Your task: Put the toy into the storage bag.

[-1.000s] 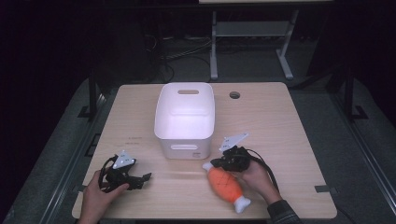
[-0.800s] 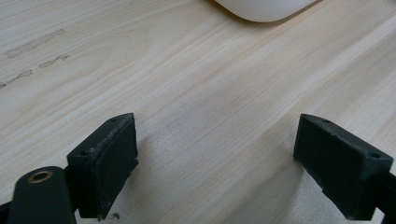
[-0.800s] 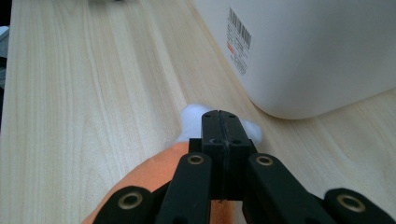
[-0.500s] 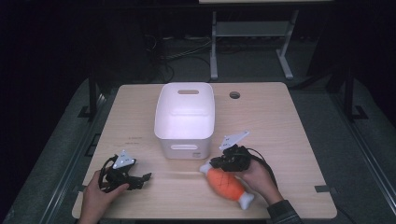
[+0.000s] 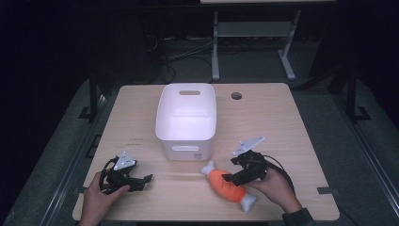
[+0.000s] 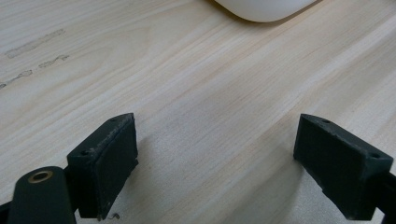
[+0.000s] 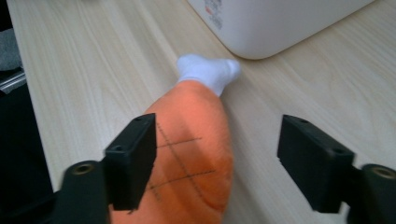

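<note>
An orange plush toy (image 5: 227,186) with white ends lies on the wooden table (image 5: 291,122), just in front of the white bin (image 5: 186,147). My right gripper (image 5: 230,170) hovers over the toy's right side. Its jaws have just been opening and now stand apart. In the right gripper view the toy (image 7: 191,149) lies under and between the jaws of my right gripper (image 7: 217,158), close to the left pad, with neither pad pressing on it. My left gripper (image 5: 142,181) rests low at the table's front left, open over bare wood (image 6: 215,158).
The white bin's corner (image 7: 280,23) stands just beyond the toy's white tip (image 7: 208,72), and it (image 6: 266,7) also lies ahead of the left gripper. A round cable hole (image 5: 236,96) sits at the back. A metal stand (image 5: 254,33) rises behind the table.
The right gripper's jaws have parted, and the hand has risen a little and drawn back from the toy. The toy stays on the table. The left hand has not moved.
</note>
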Tool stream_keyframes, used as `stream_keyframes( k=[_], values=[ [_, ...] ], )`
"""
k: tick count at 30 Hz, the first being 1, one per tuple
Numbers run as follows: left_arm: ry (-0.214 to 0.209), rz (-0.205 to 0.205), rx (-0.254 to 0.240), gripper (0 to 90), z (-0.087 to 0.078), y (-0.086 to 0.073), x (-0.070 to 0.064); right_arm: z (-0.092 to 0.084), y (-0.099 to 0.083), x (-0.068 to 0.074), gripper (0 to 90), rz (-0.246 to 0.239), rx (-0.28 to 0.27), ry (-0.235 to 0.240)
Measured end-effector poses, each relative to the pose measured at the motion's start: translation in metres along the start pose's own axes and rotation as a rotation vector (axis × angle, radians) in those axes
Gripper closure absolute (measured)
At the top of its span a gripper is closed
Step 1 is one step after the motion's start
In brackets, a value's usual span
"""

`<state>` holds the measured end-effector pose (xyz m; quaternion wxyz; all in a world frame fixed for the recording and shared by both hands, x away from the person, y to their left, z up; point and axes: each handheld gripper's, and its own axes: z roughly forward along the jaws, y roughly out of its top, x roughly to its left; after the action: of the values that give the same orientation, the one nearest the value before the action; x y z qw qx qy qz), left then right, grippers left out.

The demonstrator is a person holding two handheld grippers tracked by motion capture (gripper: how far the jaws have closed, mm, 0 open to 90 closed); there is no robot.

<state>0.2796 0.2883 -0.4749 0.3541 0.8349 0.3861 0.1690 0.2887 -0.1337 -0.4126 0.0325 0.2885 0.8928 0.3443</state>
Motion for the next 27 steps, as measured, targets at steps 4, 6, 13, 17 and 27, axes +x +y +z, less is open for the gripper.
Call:
stream_keyframes(
  k=[4,6,13,17,27],
  values=[
    [-0.001,-0.003,-0.002,12.6,0.0,0.0,0.0,0.0,-0.002,0.006,16.7,0.0,0.019,-0.009],
    [0.0,-0.004,-0.004,12.6,0.0,0.0,0.0,0.001,-0.005,0.011,13.1,0.0,0.025,-0.009],
    [0.0,-0.002,-0.001,12.6,0.0,0.0,0.0,0.009,-0.011,0.02,0.2,0.015,0.053,-0.023],
    [0.0,-0.001,0.0,12.6,0.0,0.0,0.0,0.016,-0.012,0.024,0.0,0.018,0.059,-0.024],
    [0.0,-0.005,-0.004,12.6,0.0,0.0,0.0,0.029,-0.014,0.031,0.0,0.007,0.082,-0.06]
  ],
)
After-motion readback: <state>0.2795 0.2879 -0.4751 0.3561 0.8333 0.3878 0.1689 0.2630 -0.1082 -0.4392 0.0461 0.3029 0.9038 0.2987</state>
